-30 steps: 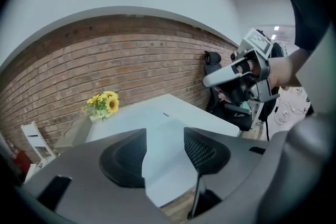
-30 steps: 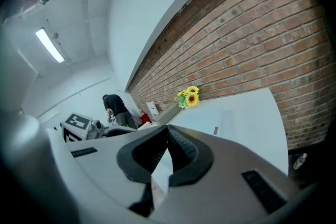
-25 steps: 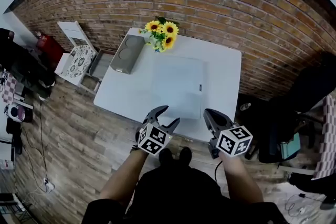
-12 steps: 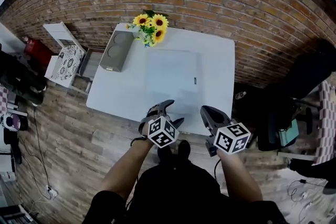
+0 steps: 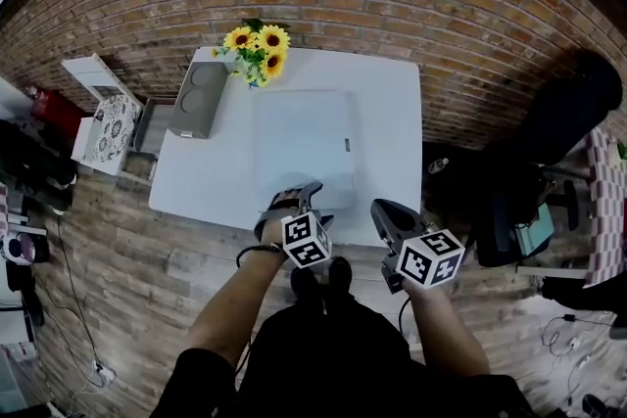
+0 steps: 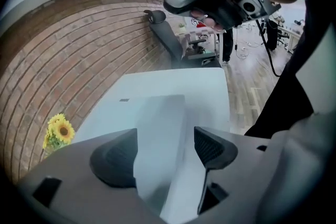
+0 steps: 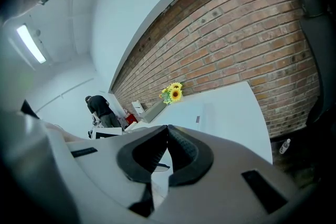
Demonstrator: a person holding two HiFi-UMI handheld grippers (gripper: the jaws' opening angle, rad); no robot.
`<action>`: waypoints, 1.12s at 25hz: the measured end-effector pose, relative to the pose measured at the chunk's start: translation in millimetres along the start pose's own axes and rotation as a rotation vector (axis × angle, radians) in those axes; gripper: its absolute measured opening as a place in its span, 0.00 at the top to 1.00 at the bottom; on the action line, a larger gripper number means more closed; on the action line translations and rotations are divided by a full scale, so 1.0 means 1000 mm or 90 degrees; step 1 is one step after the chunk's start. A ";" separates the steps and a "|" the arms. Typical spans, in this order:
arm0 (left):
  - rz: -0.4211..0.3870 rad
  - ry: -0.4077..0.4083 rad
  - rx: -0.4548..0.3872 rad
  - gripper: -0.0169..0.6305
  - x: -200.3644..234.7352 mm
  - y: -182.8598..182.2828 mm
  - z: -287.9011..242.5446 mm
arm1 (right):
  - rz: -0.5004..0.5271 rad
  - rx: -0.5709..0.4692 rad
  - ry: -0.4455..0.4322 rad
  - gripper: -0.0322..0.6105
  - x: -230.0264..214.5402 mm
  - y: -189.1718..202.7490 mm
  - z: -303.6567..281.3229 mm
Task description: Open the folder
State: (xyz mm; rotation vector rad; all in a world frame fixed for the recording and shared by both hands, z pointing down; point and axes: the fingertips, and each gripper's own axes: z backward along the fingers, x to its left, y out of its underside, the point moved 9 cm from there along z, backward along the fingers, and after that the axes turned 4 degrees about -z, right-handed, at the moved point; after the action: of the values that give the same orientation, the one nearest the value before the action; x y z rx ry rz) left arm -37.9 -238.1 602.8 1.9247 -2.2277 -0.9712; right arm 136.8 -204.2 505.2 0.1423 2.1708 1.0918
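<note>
A pale, closed folder [image 5: 304,137] lies flat in the middle of the white table [image 5: 392,113], with a small dark label near its right edge. My left gripper [image 5: 306,204] hangs over the table's near edge, just short of the folder's near side. In the left gripper view its jaws [image 6: 163,144] stand wide open with the folder [image 6: 157,113] showing between them, untouched. My right gripper [image 5: 384,210] is held off the near right edge of the table. Its jaws [image 7: 168,128] are shut on nothing, and the folder [image 7: 189,115] lies beyond them.
Sunflowers [image 5: 253,49] and a grey case [image 5: 199,100] stand at the table's far left corner by the brick wall. White shelves [image 5: 103,122] are on the floor at the left, a black chair [image 5: 568,103] at the right. A person [image 7: 102,107] stands far off.
My left gripper has rolled and sunk toward the table's near edge, and its jaws have spread wider. The right gripper has drifted only a little.
</note>
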 end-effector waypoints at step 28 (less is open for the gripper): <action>0.071 -0.040 -0.090 0.90 0.007 0.001 0.044 | -0.003 0.035 -0.008 0.93 -0.001 0.010 -0.014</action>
State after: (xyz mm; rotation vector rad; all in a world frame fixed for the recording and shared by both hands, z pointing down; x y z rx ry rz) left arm -58.6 -225.5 565.9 1.7157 -2.2050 -1.1532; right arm 127.0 -207.3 519.2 0.1686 2.1895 1.0263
